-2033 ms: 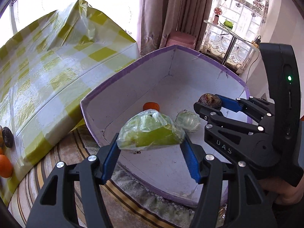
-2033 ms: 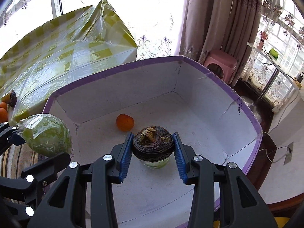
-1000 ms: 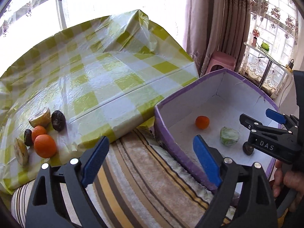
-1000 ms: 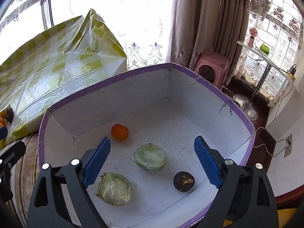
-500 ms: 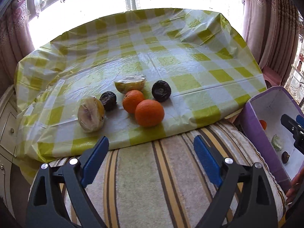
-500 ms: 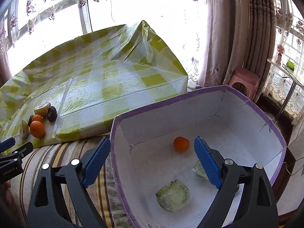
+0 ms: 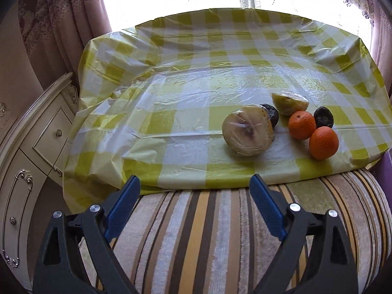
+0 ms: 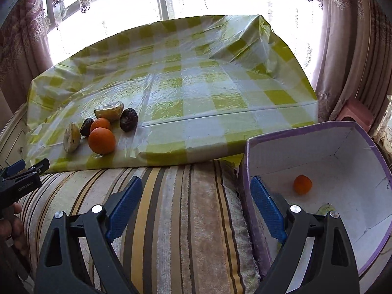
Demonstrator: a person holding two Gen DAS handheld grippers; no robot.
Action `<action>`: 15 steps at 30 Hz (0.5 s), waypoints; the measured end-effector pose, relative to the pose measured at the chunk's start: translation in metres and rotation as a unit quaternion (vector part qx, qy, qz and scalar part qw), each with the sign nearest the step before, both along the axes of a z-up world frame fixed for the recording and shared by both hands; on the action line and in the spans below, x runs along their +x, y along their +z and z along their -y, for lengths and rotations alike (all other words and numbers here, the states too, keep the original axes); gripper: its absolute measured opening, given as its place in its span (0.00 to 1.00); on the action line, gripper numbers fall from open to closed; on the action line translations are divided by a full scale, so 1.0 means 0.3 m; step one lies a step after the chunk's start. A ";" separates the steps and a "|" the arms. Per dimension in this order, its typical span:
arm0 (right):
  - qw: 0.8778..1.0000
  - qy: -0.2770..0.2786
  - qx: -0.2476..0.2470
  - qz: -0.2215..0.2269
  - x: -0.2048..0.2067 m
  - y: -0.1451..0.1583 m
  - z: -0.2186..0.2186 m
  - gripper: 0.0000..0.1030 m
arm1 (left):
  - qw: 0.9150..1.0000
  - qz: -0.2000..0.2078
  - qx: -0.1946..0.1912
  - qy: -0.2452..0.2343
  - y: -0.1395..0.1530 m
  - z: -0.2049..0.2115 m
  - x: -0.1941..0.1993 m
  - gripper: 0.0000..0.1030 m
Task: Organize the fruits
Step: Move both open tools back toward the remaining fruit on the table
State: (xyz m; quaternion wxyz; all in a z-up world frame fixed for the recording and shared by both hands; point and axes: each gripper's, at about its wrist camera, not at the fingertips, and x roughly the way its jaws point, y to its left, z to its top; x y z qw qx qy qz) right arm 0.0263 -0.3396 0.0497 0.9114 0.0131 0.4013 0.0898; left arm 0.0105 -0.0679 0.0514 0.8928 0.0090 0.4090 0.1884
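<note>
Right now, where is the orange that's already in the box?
In the right wrist view, the small orange sits alone on the white floor of the purple box, at the right, beside the checked table.

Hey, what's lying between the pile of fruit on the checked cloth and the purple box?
No objects. In the right wrist view, only bare checked cloth and striped cushion run from the fruit pile to the purple box.

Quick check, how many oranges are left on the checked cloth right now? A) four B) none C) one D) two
D: two oranges sit side by side on the cloth, next to the dark fruits and the wrapped halves; a third orange lies in the purple box.
</note>
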 end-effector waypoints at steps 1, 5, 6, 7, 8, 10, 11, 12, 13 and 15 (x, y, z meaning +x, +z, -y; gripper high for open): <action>1.000 0.006 -0.001 0.000 0.002 -0.002 -0.019 0.84 | 1.000 -0.002 0.000 0.004 -0.004 -0.016 0.001 0.88; 1.000 0.029 -0.007 -0.004 0.014 -0.012 -0.089 0.84 | 1.000 -0.007 -0.007 0.016 -0.023 -0.066 0.003 0.88; 0.999 0.033 -0.007 -0.005 0.017 -0.014 -0.104 0.84 | 1.000 -0.007 -0.008 0.017 -0.026 -0.073 0.005 0.88; 0.999 0.037 -0.007 -0.005 0.023 -0.016 -0.120 0.84 | 1.000 -0.008 -0.010 0.017 -0.029 -0.078 0.006 0.88; 0.999 0.043 -0.007 -0.006 0.027 -0.019 -0.135 0.84 | 1.000 -0.009 -0.012 0.017 -0.033 -0.081 0.007 0.88; 0.999 0.051 -0.003 -0.009 0.033 -0.024 -0.160 0.84 | 1.000 -0.012 -0.018 0.015 -0.041 -0.087 0.010 0.88; 0.998 0.054 -0.001 -0.010 0.036 -0.025 -0.174 0.84 | 1.000 -0.013 -0.019 0.014 -0.043 -0.086 0.013 0.88; 0.998 0.059 0.000 -0.009 0.040 -0.026 -0.186 0.84 | 1.000 -0.014 -0.019 0.014 -0.045 -0.087 0.015 0.88; 0.998 0.062 0.000 -0.008 0.041 -0.027 -0.200 0.84 | 1.000 -0.015 -0.021 0.013 -0.047 -0.090 0.018 0.88; 0.998 0.067 -0.002 -0.003 0.045 -0.024 -0.223 0.84 | 1.000 -0.016 -0.023 0.013 -0.051 -0.094 0.021 0.88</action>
